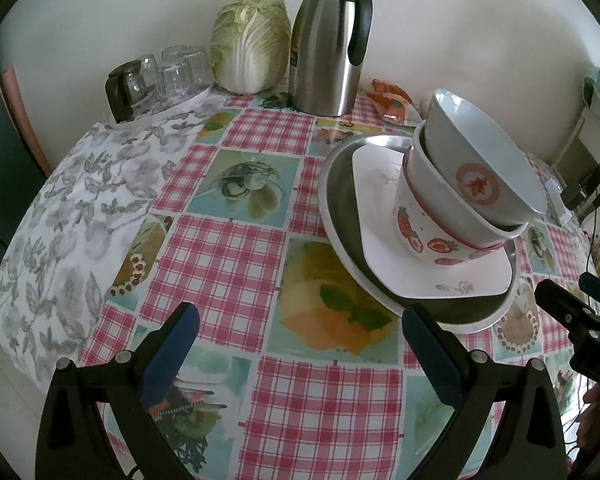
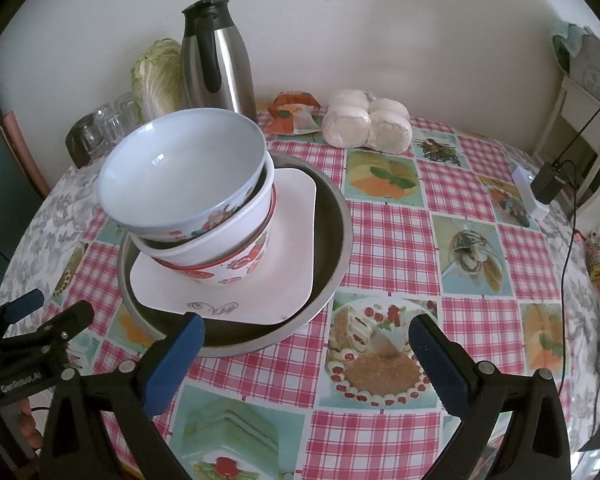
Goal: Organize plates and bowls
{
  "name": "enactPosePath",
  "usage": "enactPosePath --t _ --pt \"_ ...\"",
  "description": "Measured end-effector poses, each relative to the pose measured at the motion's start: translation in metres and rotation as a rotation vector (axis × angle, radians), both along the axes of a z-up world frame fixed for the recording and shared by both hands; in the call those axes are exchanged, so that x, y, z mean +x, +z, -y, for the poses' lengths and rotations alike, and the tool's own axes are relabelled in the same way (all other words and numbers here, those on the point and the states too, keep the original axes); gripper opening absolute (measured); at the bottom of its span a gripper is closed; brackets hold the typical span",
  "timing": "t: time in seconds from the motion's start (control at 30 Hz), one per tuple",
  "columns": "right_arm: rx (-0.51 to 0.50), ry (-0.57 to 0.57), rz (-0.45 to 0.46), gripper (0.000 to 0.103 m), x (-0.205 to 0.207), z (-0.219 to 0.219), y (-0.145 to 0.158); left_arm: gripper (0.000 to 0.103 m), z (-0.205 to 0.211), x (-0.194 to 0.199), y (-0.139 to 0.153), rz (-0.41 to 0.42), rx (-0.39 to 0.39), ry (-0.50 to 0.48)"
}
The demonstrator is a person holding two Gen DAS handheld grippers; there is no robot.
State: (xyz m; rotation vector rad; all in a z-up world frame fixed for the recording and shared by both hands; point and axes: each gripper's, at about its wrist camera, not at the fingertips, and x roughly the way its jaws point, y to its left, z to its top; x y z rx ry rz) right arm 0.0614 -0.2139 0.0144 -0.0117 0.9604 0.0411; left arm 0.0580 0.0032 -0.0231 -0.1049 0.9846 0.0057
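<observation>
A: Here, where does the crockery stand?

B: In one stack on the bench [image 2: 392, 216], which wears a checked cloth. A metal basin [image 2: 332, 216] holds a square white plate [image 2: 292, 240]; on the plate sits a strawberry-patterned bowl [image 2: 240, 264], with a white bowl [image 2: 204, 236] nested in it and a pale blue bowl [image 2: 180, 172] on top, tilted.

A: And the tools?

B: The left tool [image 1: 300, 344] hovers with its blue pads spread wide, gripping nothing; its right pad lies just beside the basin's near rim. The right tool [image 2: 304, 356] is likewise spread and empty, its left pad overlapping the basin's rim in this view; whether it touches cannot be told.

A: What lines the wall?

B: A steel jug [image 1: 328, 44], a cabbage [image 1: 252, 40], upturned glasses [image 1: 172, 72], and wrapped white buns [image 2: 368, 124].
</observation>
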Motion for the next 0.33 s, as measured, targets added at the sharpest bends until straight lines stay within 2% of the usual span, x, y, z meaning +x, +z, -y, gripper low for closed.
enactPosePath --t 0.33 --pt "-0.006 0.005 -0.004 0.103 -0.0001 -0.0004 -0.0010 0.101 -0.0026 -0.0011 0.0025 0.011 -0.001 0.010"
